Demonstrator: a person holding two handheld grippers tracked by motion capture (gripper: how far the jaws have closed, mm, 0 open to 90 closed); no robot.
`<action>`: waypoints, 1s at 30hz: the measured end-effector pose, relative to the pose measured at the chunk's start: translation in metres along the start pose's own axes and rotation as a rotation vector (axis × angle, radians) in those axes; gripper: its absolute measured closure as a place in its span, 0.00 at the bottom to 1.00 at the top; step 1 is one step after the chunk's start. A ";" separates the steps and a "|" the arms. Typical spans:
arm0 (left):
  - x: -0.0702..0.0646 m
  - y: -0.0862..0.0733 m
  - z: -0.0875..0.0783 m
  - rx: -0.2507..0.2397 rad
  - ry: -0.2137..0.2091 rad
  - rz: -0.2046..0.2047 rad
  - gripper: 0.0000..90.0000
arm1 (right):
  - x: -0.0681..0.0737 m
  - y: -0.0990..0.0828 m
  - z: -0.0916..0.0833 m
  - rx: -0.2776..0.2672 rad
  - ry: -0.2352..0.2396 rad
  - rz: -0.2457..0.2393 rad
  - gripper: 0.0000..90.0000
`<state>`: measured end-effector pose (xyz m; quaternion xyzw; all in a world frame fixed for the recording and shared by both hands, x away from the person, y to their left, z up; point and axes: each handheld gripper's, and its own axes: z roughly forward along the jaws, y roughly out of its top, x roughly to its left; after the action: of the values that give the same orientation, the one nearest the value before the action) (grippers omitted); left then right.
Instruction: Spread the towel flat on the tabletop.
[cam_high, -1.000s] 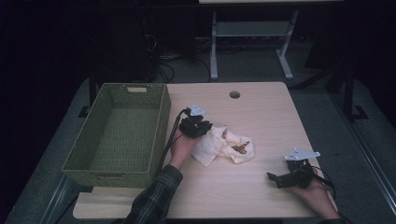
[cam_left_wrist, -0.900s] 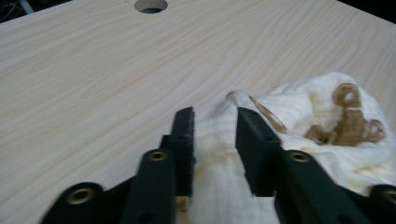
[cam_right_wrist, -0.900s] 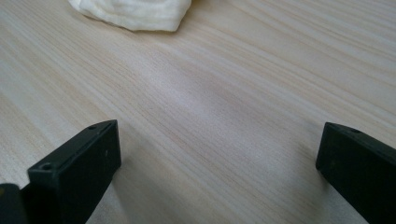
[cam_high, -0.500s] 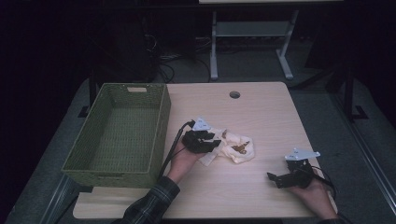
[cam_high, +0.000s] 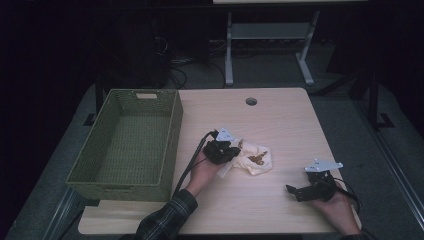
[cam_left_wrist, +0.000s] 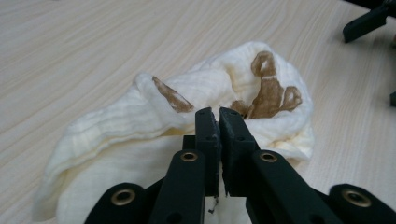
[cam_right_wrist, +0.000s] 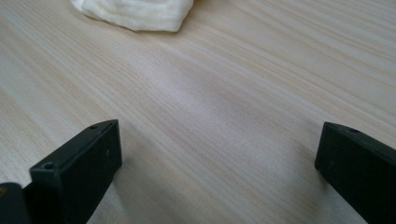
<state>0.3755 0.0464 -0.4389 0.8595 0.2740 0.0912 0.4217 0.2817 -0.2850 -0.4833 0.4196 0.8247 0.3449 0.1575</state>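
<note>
A crumpled cream cloth (cam_high: 256, 161) with brown print lies mid-table. My left gripper (cam_high: 236, 152) sits at its left edge, held from below by a hand in a plaid sleeve. In the left gripper view the jaws have just been closing, and the gripper (cam_left_wrist: 218, 114) now stands shut with a thin fold of the cloth (cam_left_wrist: 140, 121) pinched at the tips. My right gripper (cam_high: 295, 192) rests on the table near the front right, apart from the cloth. In its own view the gripper (cam_right_wrist: 219, 140) stands wide open over bare wood, with a corner of the cloth (cam_right_wrist: 135, 11) farther off.
A green woven basket (cam_high: 120, 190), nothing in it, stands along the left side of the light wood table (cam_high: 280, 115). A round cable hole (cam_high: 251, 101) is near the far edge. A desk frame and cables stand on the dark floor behind.
My left gripper moved from the cloth's far left corner toward the near edge and closed on the cloth, which is now more bunched up. The right gripper stayed still.
</note>
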 end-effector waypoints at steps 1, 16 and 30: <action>0.000 0.001 -0.002 -0.011 -0.001 -0.010 0.96 | 0.000 0.000 0.000 -0.003 0.002 0.002 0.02; 0.044 0.005 -0.054 -0.152 0.166 -0.197 0.97 | 0.015 0.020 -0.012 -0.072 0.111 -0.037 0.41; 0.042 0.004 -0.052 -0.135 0.163 -0.179 0.97 | 0.045 0.076 0.024 -0.098 0.240 -0.135 0.67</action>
<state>0.3925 0.1025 -0.4060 0.7910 0.3762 0.1407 0.4614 0.3122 -0.2070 -0.4459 0.3108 0.8462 0.4209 0.1010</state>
